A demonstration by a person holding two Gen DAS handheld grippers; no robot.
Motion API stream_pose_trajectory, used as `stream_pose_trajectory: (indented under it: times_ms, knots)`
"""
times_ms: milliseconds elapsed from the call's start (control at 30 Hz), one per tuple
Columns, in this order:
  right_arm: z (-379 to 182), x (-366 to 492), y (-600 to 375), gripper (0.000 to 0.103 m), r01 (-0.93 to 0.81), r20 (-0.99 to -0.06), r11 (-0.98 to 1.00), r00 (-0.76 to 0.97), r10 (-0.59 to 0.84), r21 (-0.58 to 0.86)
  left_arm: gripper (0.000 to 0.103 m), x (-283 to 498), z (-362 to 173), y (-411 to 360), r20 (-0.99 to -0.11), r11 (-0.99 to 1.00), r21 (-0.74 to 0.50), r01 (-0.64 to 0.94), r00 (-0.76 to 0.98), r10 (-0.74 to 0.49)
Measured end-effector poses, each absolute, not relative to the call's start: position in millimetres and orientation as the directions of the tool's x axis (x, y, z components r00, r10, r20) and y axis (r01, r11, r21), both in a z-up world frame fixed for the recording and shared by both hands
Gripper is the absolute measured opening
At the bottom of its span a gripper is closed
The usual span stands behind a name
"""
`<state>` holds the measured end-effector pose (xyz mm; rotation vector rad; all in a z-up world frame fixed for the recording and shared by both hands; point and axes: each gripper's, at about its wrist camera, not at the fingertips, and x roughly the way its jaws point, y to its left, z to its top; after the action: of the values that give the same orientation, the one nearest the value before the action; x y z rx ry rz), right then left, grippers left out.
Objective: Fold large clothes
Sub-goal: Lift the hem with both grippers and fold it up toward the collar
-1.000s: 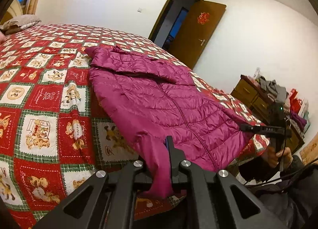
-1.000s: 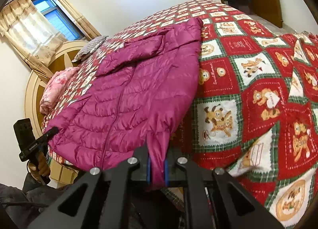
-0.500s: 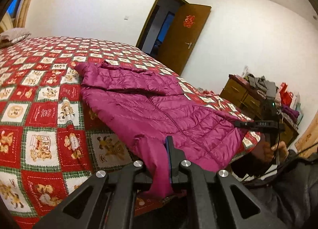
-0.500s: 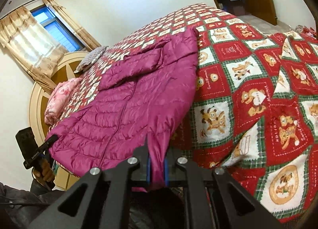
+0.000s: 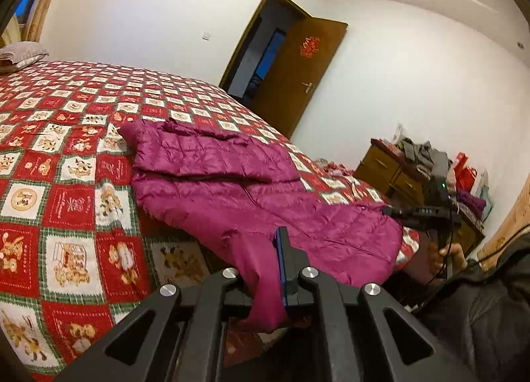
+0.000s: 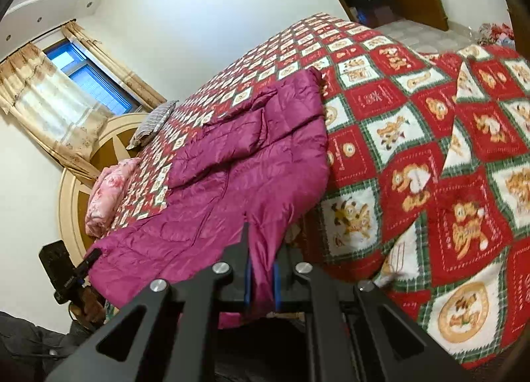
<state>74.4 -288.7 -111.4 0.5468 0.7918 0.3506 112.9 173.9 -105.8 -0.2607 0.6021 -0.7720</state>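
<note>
Both grippers clamped on jacket hem.
Left gripper (image 5: 265, 269) and right gripper (image 6: 261, 279) pinch the quilted magenta puffer jacket (image 5: 238, 183), spread on the red patchwork bedspread (image 5: 66, 203).

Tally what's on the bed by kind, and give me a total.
Puffer jacket, magenta: 1
Pillow, grey striped: 1
Pink floral bundle by the headboard: 1
Patchwork quilt, red and white: 1
Total: 4
Left gripper and right gripper each clamp the jacket's near edge.
</note>
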Motion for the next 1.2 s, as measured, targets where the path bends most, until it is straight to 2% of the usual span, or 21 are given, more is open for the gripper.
stream_pose_trajectory:
  times_ms: [300, 533, 633, 933, 1100, 1200]
  knots:
    - [-97.0, 111.7, -292.1, 0.012, -0.097, -0.552, 0.798, 0.672, 0.493, 0.595, 0.007, 151.8, -96.2, 177.4, -0.398, 0.706, -0.483, 0.518, 0.588, -0.704]
    - [-93.8, 148.6, -291.0, 0.012, -0.092, -0.557, 0.796, 0.667, 0.495, 0.598, 0.007, 187.1, -96.0, 176.6, -0.434, 0.725, -0.501, 0.472, 0.588, -0.682]
    - [-95.3, 171.1, -289.2, 0.012, -0.078, -0.57, 0.798, 0.658, 0.491, 0.597, 0.008, 212.4, -99.6, 175.1, -0.471, 0.742, -0.518, 0.426, 0.582, -0.663]
    - [-128.7, 255.4, -282.3, 0.012, 0.023, -0.656, 0.818, 0.611, 0.444, 0.575, 0.008, 303.5, -132.1, 156.4, -0.644, 0.847, -0.465, 0.256, 0.559, -0.522]
    - [-153.9, 282.1, -280.0, 0.012, 0.077, -0.694, 0.82, 0.581, 0.425, 0.567, 0.008, 327.5, -148.0, 147.1, -0.712, 0.886, -0.409, 0.221, 0.53, -0.461]
    - [-162.8, 291.7, -277.7, 0.012, 0.1, -0.707, 0.822, 0.573, 0.413, 0.561, 0.009, 340.1, -156.1, 148.0, -0.729, 0.879, -0.434, 0.2, 0.496, -0.472]
